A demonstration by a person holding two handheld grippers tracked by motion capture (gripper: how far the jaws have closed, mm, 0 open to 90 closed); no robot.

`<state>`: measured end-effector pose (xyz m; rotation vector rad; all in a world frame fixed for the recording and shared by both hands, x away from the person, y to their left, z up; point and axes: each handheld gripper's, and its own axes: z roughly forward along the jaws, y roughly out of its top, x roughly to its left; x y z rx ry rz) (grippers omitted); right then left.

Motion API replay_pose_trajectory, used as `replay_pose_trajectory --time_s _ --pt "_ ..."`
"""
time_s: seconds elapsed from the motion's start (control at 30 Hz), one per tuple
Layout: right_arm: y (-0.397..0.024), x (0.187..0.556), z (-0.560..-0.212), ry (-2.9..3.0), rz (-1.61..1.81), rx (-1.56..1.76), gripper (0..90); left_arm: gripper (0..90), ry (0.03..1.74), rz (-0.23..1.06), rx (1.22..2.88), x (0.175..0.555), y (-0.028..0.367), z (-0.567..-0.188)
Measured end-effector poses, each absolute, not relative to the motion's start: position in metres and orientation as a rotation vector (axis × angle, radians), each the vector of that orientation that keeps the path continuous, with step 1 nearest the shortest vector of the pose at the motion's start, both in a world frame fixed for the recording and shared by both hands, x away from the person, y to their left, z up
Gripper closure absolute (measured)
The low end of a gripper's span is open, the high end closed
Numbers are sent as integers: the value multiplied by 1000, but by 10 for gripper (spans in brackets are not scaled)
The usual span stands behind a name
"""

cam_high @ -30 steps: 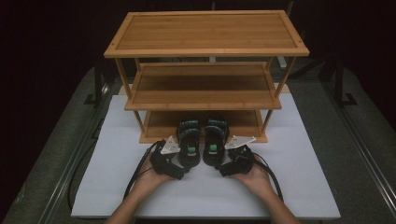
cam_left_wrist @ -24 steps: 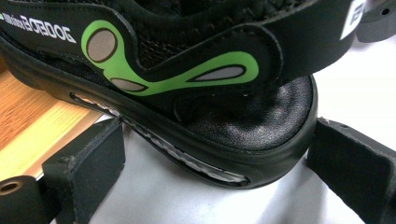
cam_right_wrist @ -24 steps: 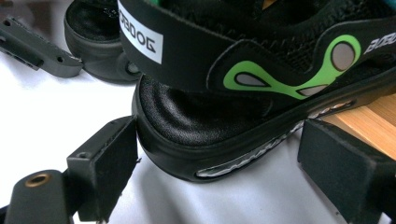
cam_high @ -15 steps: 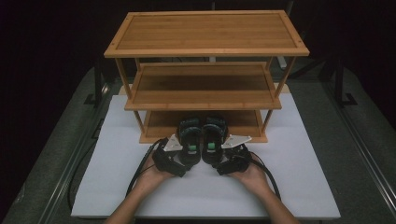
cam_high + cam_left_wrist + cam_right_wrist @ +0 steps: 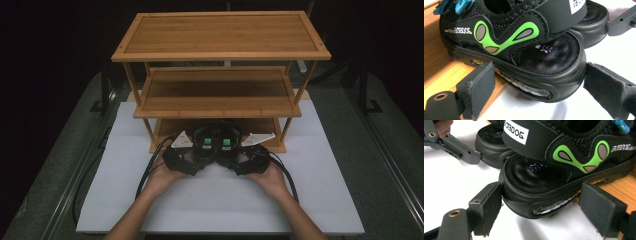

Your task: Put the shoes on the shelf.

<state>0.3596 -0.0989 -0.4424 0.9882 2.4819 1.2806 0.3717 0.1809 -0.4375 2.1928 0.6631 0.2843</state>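
While both sandals sat side by side with their toes on the bottom shelf [image 5: 170, 131] of the bamboo rack [image 5: 220, 35] and their heels hanging over the white mat [image 5: 220, 200], each gripper had a heel to itself. The left gripper [image 5: 537, 83] straddled the heel of the left sandal [image 5: 524, 50]; its jaws had just been closing in, yet both pads stood a little off the sole. The right gripper [image 5: 541, 207] bracketed the right sandal [image 5: 564, 170] the same way, its jaws narrowing too, one pad at the heel's edge, the other apart. Neither pair pinched anything yet. Approaching from the heel probably suited the low shelf, since the middle shelf [image 5: 220, 90] left little room above. A grip across the soles looked the likely step.
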Motion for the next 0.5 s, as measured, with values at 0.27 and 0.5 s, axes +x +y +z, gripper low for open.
replay_pose_trajectory --time_s 0.27,0.5 --pt "-98 372 -443 2467 1271 978 196 110 665 292 2194 385 181 -438" --pt "-96 383 -441 2430 1244 950 251 128 670 303 2201 395 182 -440"
